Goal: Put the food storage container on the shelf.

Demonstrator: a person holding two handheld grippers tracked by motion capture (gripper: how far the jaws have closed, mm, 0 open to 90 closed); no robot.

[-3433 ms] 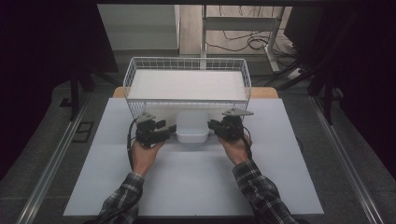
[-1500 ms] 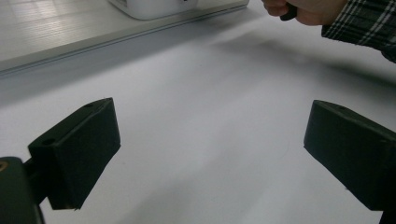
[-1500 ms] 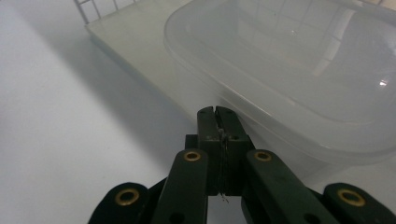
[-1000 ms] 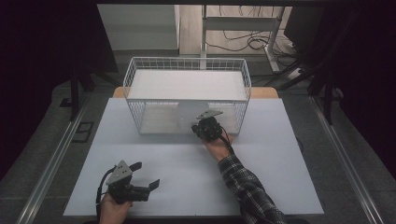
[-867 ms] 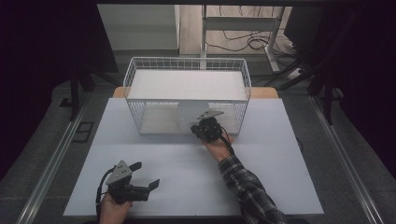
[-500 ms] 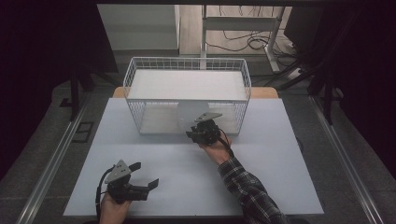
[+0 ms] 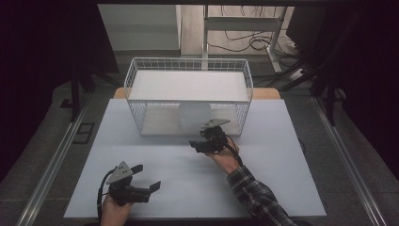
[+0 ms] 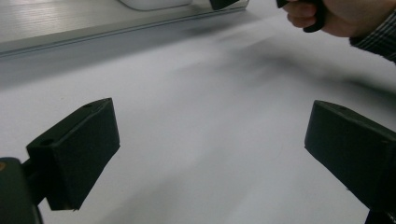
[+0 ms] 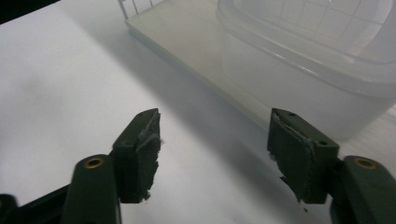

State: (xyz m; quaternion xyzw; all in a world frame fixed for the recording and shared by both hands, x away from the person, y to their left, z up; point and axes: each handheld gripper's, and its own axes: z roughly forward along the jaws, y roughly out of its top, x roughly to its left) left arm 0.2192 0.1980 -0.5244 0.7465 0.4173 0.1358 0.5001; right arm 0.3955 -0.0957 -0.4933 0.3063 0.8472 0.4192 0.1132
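Observation:
A translucent white plastic container (image 7: 194,117) stands on the lower level of a white wire rack (image 7: 188,66), under its flat white shelf. My right gripper (image 7: 196,140) hovers just in front of the rack's open front. In the right gripper view its jaws are spread apart around nothing (image 9: 215,144), and the container (image 9: 303,60) sits close ahead on the rack's base (image 9: 187,42). My left gripper (image 7: 148,176) rests low near the table's front left, far from the rack. It is open and empty (image 8: 215,135).
The white table top (image 7: 282,155) carries the rack at its back middle. A person's hand and plaid sleeve (image 7: 254,193) reach in from the bottom right. Dark floor, a metal rail (image 7: 51,165) and cables surround the table.
The container, earlier at the rack's front between both grippers, now sits inside. My left gripper has pulled back to the front left. My right gripper has drifted slightly left and back.

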